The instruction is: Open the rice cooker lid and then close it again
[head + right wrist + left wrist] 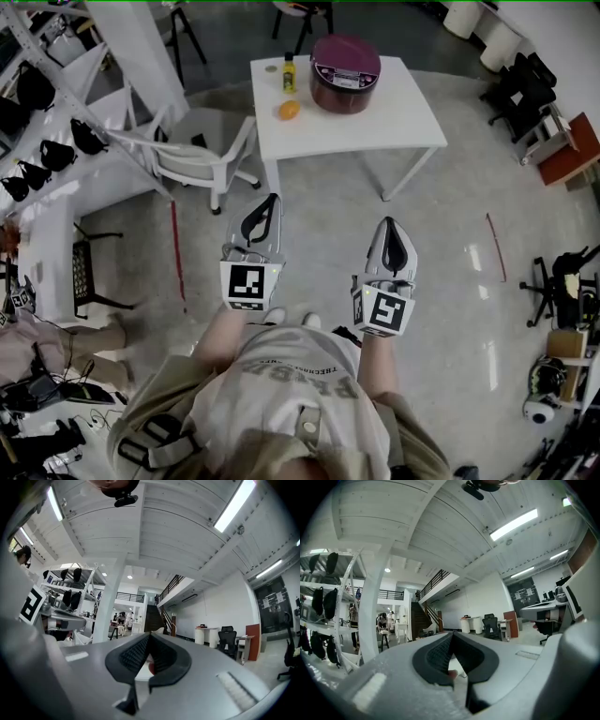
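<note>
- A metal shelving rack (pixel 56 122) hung with dark helmets stands far to the left of the left jaws, ahead of them.
- A white plastic chair (pixel 202 155) sits ahead and just left of the left jaws, drawn up beside the counter's (pixel 403 117) near left corner.
- The left gripper (pixel 273 200), held out level above the pale floor (pixel 441 272), has its jaws pressed together with nothing between them. Its marker cube (pixel 248 285) sits at the person's wrist.
- A small yellow bottle (pixel 289 73) with a dark cap stands upright on the white counter, well ahead of the left jaws.
- An orange (pixel 290 110) lies nearer the counter's front edge, just this side of the bottle.
- The maroon rice cooker (pixel 343 92) stands on the counter well ahead of both jaws, between their two lines of aim and right of the bottle and orange. Its lid (pixel 345 58) is down. Neither gripper touches it.
- The right gripper (pixel 388 224) points level towards the counter, level with the left one, jaws fully closed and empty.
- Black office chairs (pixel 514 89) crowd the wall far to the right of the right jaws.
</note>
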Motion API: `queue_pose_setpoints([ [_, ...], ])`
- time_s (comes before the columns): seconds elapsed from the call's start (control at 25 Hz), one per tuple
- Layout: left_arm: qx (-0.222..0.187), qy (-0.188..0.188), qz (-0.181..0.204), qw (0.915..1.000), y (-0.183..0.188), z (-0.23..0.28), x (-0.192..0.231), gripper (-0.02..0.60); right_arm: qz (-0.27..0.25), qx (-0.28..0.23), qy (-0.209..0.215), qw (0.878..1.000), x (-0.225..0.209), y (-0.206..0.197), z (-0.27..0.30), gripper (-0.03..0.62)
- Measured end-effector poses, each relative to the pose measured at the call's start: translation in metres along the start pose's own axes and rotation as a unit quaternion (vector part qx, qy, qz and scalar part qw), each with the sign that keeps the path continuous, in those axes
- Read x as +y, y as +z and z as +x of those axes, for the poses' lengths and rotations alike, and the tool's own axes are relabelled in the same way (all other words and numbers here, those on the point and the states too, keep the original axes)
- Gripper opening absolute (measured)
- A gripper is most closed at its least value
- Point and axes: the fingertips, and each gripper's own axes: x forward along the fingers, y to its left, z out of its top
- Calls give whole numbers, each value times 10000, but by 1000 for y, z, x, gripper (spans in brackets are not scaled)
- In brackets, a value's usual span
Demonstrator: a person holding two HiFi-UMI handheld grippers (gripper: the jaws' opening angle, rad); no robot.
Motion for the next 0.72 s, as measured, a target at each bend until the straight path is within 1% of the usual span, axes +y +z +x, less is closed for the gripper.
queue_pose_setpoints([
  [0.32, 49, 70, 2, 10000, -1, 5, -3, 14, 76, -8, 136, 9999, -4, -2, 4, 0],
  [0.4, 61, 134, 4, 9999, 1, 7, -3, 14, 252, -43, 239, 9994, -7, -2, 5, 0],
  [0.48, 109, 200, 27, 9997, 1, 10, -3, 14, 562, -105, 300, 9979, -14, -3, 6, 2],
  [0.52, 161, 193, 31, 9997, 0, 13, -4, 24, 713, -114, 310, 9969, -19, -5, 6, 2],
  [0.56, 240, 141, 17, 9996, -1, 16, -6, 86, 838, -107, 334, 9959, -23, -6, 7, 11],
  [0.64, 407, -36, -51, 9992, -3, 22, -13, 155, 1045, -73, 437, 9935, -30, -10, 9, 122],
  [0.68, 448, -109, -67, 9989, -3, 25, -17, 202, 1138, -62, 477, 9923, -35, -11, 9, 180],
  [0.72, 467, -170, -43, 9988, -3, 26, -21, 240, 1206, -60, 493, 9915, -40, -12, 8, 223],
])
